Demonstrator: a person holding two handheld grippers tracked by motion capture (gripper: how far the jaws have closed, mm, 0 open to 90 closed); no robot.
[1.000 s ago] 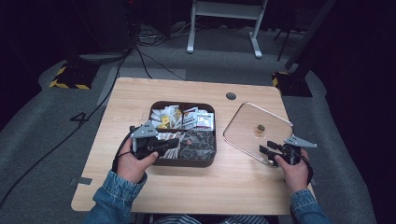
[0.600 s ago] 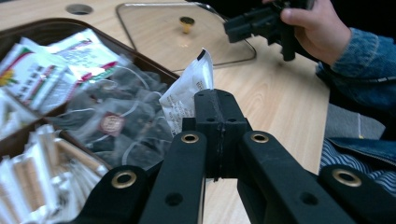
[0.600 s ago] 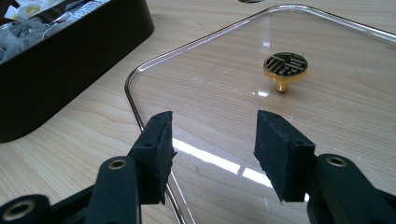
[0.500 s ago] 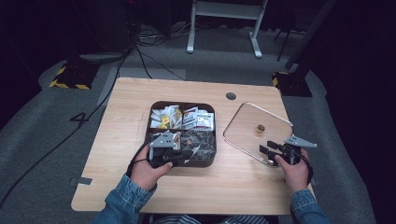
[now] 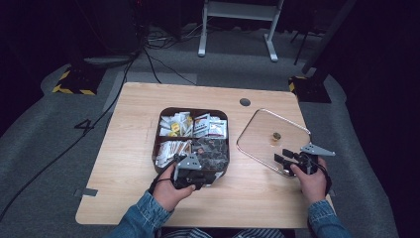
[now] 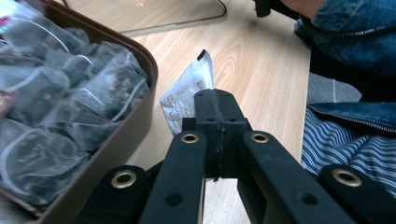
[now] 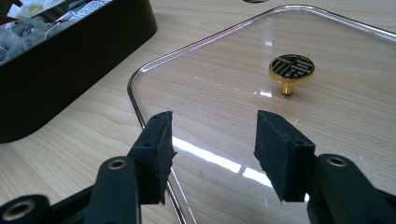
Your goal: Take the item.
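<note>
A light wooden table [image 5: 124,148] carried everything. Near its middle stood a dark brown tray [image 5: 157,148] with rounded corners, split into four compartments: pale packets in the far left one, red-and-white sachets in the far right, wrapped sticks in the near left, and dark tea bags in clear wrappers [image 6: 56,107] in the near right. To the right of the tray, well apart from it, a clear glass lid [image 5: 262,134] lay flat on the wood, a small gold knob [image 7: 291,70] rising from its middle.

The left gripper [image 5: 190,173] sat at the tray's near edge, just outside the wall by the tea-bag compartment. In the left gripper view its jaws were pressed together on a small white sachet [image 6: 187,93] with dark print, which stuck out beyond the tips, tilted, over the bare wood beside the tray wall. Whether the sachet touched the table could not be told.

The right gripper [image 7: 212,140] hovered low at the lid's near edge, its jaws moderately apart with nothing between the pads [image 7: 159,140]; the lid's rim ran under the left jaw.
</note>
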